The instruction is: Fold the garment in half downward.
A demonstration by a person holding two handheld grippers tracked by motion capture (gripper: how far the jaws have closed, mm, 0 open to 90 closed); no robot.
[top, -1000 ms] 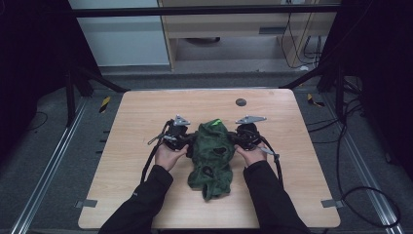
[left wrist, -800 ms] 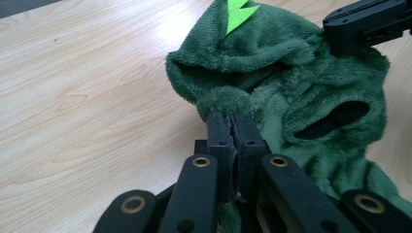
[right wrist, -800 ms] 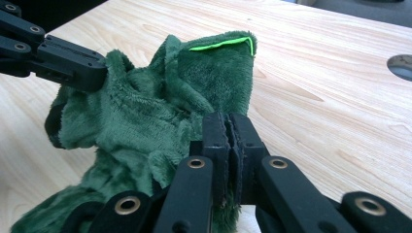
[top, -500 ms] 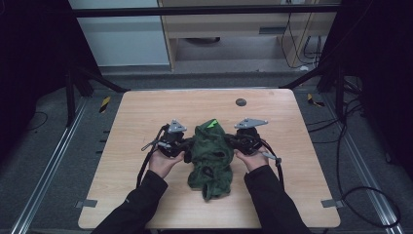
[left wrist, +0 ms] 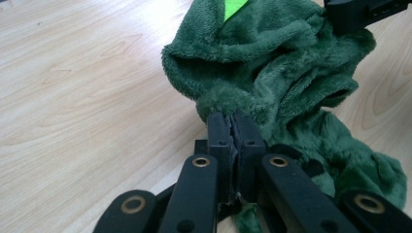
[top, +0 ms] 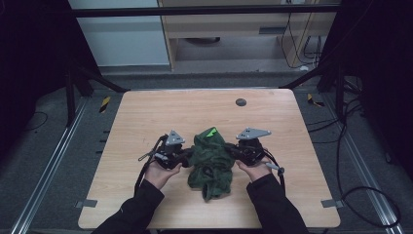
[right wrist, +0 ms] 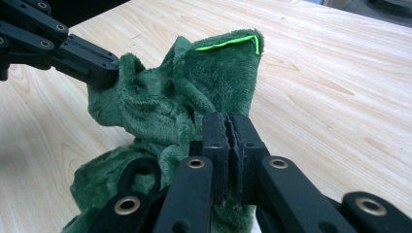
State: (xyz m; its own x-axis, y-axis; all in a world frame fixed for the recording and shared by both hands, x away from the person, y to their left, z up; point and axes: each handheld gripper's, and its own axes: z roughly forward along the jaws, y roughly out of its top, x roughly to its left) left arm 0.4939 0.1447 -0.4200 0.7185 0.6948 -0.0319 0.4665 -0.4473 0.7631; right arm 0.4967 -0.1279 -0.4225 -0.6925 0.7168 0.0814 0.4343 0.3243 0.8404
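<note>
A crumpled dark green plush cloth was held at the near middle of the wooden tabletop, pinched from both sides. The left tongs were seen clamped shut on a fold at the cloth's left edge, jaws pressed together with fleece bunched between their tips. The right tongs were likewise closed tight on the cloth's right side. The upper part of the cloth was lifted between the two grips, while its lower part was left trailing on the tabletop toward the near edge. A bright green tag was visible at the cloth's far, raised tip. A small dark round mark was seen on the tabletop well beyond the cloth, toward the far edge. Grey three-cornered plates were carried on top of both tongs, and black cables were trailed from them beside the person's dark sleeves. Dark frame bars and loose cables were seen on the floor around the tabletop.
</note>
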